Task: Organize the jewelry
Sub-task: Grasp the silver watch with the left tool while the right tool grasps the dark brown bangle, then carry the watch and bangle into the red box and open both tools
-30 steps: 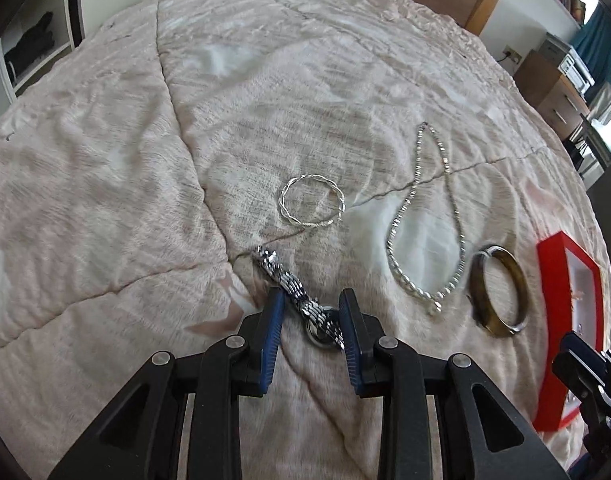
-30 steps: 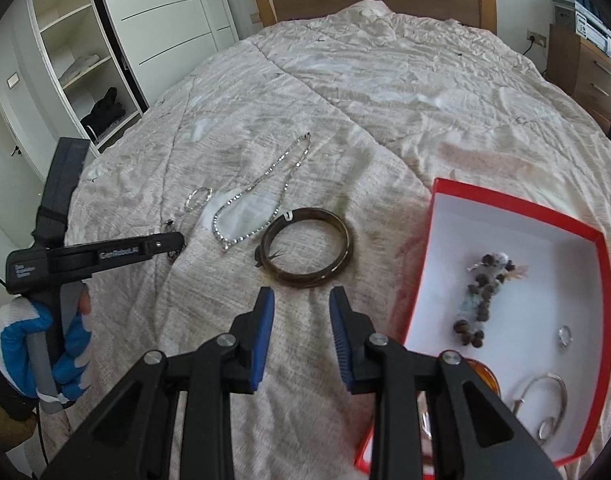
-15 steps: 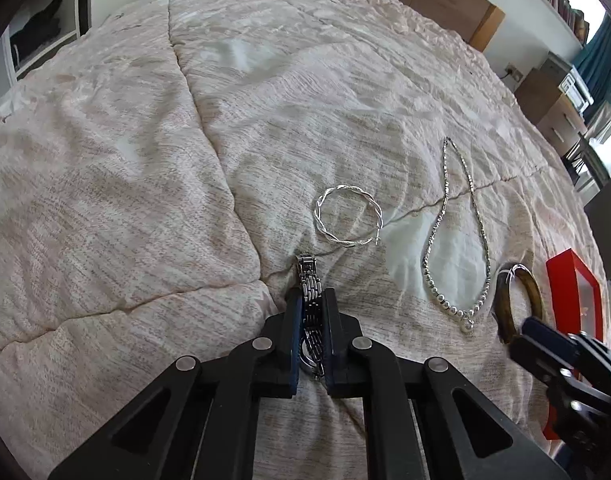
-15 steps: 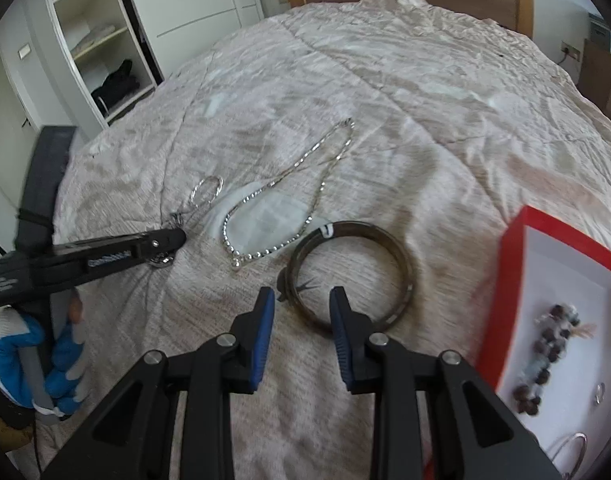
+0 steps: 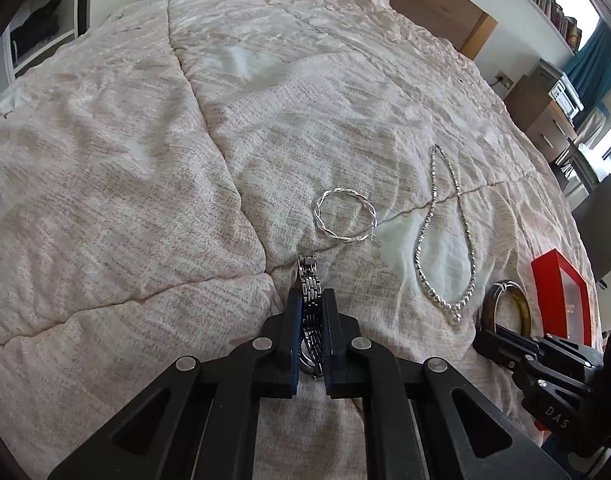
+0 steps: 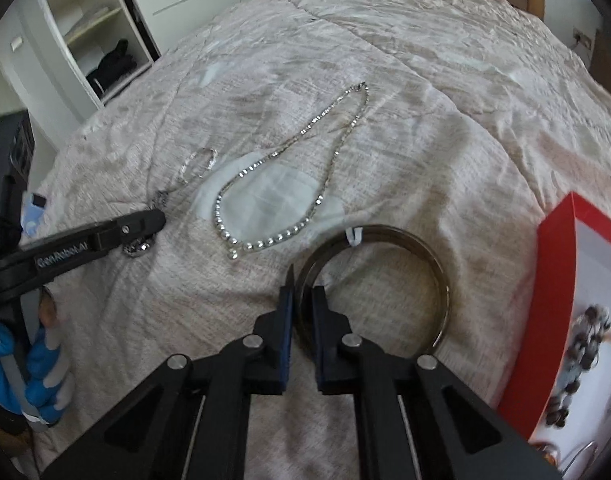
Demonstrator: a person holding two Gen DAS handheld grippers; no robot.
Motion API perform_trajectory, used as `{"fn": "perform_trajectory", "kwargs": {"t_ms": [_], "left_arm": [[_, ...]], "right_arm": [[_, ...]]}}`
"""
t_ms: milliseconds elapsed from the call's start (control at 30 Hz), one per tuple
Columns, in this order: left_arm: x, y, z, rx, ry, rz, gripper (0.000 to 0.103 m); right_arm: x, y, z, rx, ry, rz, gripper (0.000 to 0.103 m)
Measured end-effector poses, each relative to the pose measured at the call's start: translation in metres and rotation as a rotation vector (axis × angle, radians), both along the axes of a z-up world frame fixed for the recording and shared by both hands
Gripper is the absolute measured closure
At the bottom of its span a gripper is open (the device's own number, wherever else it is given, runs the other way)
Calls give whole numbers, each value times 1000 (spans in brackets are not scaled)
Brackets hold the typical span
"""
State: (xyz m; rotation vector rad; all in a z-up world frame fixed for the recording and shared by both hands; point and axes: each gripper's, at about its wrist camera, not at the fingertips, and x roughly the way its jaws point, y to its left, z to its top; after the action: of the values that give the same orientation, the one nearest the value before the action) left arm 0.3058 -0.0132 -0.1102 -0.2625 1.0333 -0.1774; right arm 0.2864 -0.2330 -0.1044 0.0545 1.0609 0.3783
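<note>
My left gripper [image 5: 310,300] is shut on a silver link watch [image 5: 307,280] lying on the bed; its band sticks out past the fingertips. My right gripper [image 6: 303,292] is shut on the near left rim of a dark brown bangle [image 6: 425,248] that lies flat on the quilt. A twisted silver bangle [image 5: 344,216] and a silver bead necklace [image 5: 445,240] lie between them. The red jewelry box [image 6: 553,280] with white lining stands to the right and holds a dark bead bracelet [image 6: 585,328] and small rings. The left gripper also shows in the right wrist view [image 6: 153,220].
Everything lies on a wrinkled pinkish-white quilt [image 5: 145,160] covering a bed with a wooden headboard [image 5: 425,4]. White wardrobes with open shelves [image 6: 101,40] stand to the left. A wooden dresser [image 5: 541,112] stands to the far right.
My left gripper closed on the watch a second ago and stays shut. My right gripper moved forward and left to the brown bangle and closed on its rim.
</note>
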Motion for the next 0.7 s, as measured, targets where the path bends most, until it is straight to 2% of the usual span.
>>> {"fn": "perform_trajectory", "kwargs": {"t_ms": [267, 700], "left_arm": [[-20, 4, 30, 14, -29, 11, 94], [-77, 4, 91, 43, -98, 6, 94]], "right_arm": [[-32, 0, 35, 80, -41, -22, 96], [-92, 12, 99, 138, -133, -17, 96]]}}
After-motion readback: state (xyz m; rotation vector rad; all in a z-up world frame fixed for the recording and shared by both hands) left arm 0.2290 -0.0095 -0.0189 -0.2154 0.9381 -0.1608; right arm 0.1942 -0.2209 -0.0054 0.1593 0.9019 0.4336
